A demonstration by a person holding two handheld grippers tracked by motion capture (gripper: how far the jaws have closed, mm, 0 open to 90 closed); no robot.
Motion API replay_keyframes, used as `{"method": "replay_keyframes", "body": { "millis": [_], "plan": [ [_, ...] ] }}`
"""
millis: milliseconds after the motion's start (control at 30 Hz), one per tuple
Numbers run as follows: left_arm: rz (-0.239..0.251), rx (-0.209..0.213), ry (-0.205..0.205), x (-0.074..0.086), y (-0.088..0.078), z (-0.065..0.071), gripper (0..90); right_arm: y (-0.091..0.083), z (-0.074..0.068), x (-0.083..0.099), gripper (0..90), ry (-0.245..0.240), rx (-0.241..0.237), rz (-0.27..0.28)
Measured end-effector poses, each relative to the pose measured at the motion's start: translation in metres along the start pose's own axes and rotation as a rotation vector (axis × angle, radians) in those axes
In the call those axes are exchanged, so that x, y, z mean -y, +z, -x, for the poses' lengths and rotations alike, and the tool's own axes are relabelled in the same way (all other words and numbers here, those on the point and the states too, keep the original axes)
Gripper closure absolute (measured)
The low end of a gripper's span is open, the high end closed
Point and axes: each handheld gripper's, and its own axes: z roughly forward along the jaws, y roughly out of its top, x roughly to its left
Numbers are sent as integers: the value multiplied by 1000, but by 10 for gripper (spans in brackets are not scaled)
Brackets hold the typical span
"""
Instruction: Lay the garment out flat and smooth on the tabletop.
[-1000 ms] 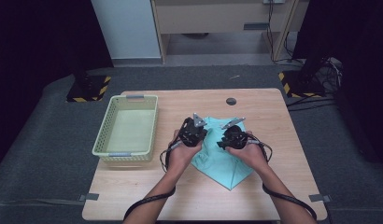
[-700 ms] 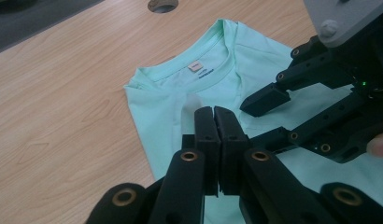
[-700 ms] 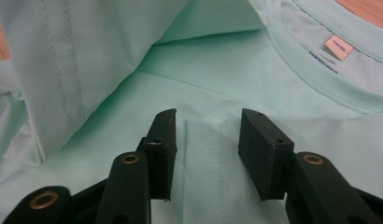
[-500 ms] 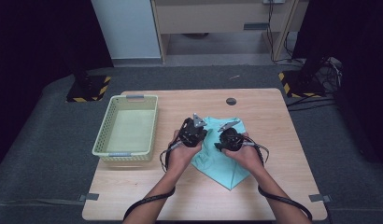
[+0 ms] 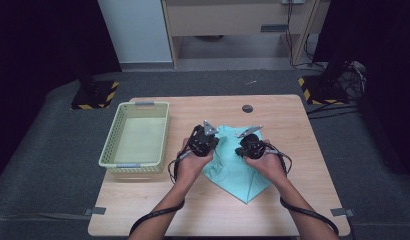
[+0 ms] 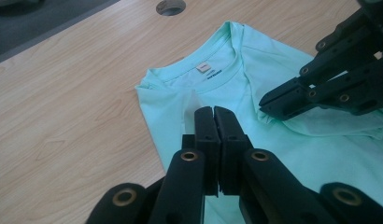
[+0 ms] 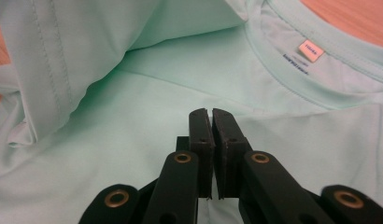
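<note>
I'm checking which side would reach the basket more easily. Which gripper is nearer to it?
Left. The left gripper is over the shirt's left edge, just right of the basket. The right gripper is farther right, over the shirt's middle.

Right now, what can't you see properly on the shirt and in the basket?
- Mint-green cotton T-shirt: in the high view the hands and the left gripper and right gripper cover its upper part.
- Small neck label: its print is too tiny to read in the right gripper view.
- Pale yellow plastic basket: the near wall hides part of its floor.
</note>
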Motion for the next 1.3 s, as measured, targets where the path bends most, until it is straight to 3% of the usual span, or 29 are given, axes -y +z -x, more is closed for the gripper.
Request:
{"method": "replay_keyframes", "body": {
  "millis": [267,633,1000,1300],
  "plan": [
    [3,-9,8,-2,-8,-4,888,-25,9,-2,876,0,7,36],
    [-7,-33,7,-3,-16,-12,888,-68,44,6,878,54,51,78],
    [-5,-38,13,-6,-21,-14,888,-89,65,15,878,90,67,97],
    [-17,-60,12,-1,-29,-25,888,-100,82,22,878,130,86,98]
  ]
}}
